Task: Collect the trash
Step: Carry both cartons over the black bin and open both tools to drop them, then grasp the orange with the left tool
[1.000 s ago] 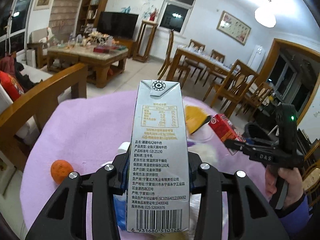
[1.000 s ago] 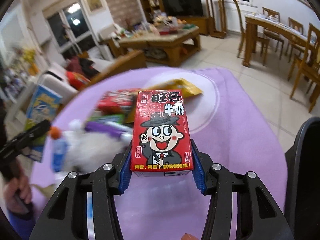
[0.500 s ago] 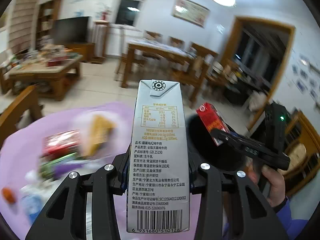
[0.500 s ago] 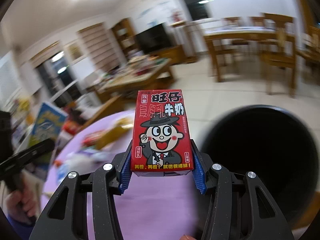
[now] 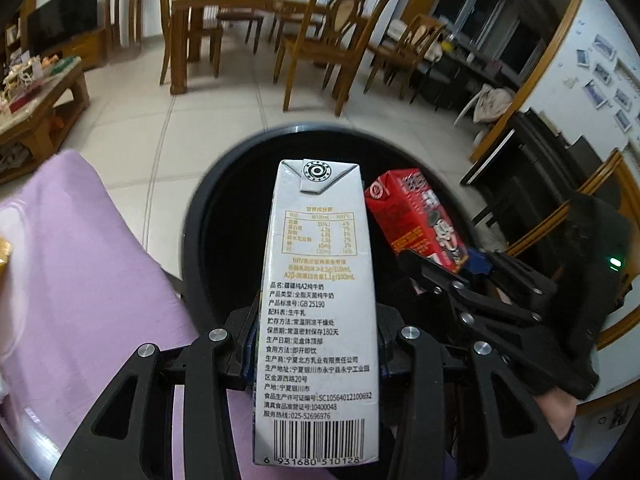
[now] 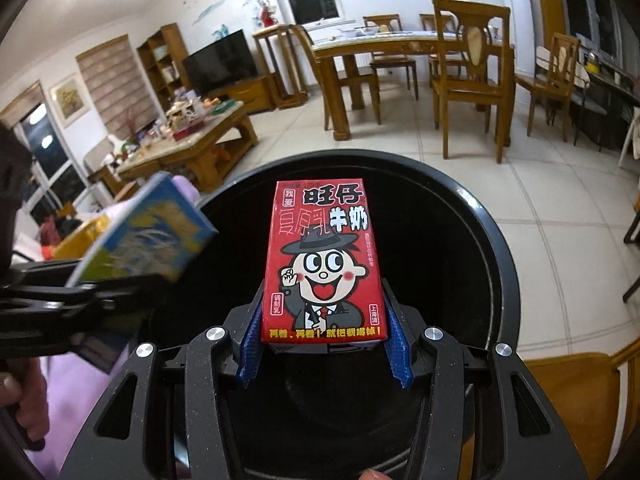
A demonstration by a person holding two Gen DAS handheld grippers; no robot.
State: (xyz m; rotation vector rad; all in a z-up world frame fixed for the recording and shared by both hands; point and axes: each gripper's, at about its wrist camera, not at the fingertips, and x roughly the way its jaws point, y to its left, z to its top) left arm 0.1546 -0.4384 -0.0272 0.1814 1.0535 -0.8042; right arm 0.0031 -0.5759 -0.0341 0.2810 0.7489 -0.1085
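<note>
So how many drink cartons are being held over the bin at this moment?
2: the tall white milk carton in the left gripper, and the small red carton in the right gripper. The bin's bottom is too dark to check.

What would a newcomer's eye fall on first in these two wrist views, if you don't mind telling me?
First, the tall white milk carton clamped upright in the left gripper, filling the middle of its view. Next, the small red cartoon milk box gripped in the right gripper. Both hang over the wide mouth of the black trash bin, beside the purple tablecloth.

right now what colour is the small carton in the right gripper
Red, with a cartoon face; small carton shows best in the right wrist view.
</note>
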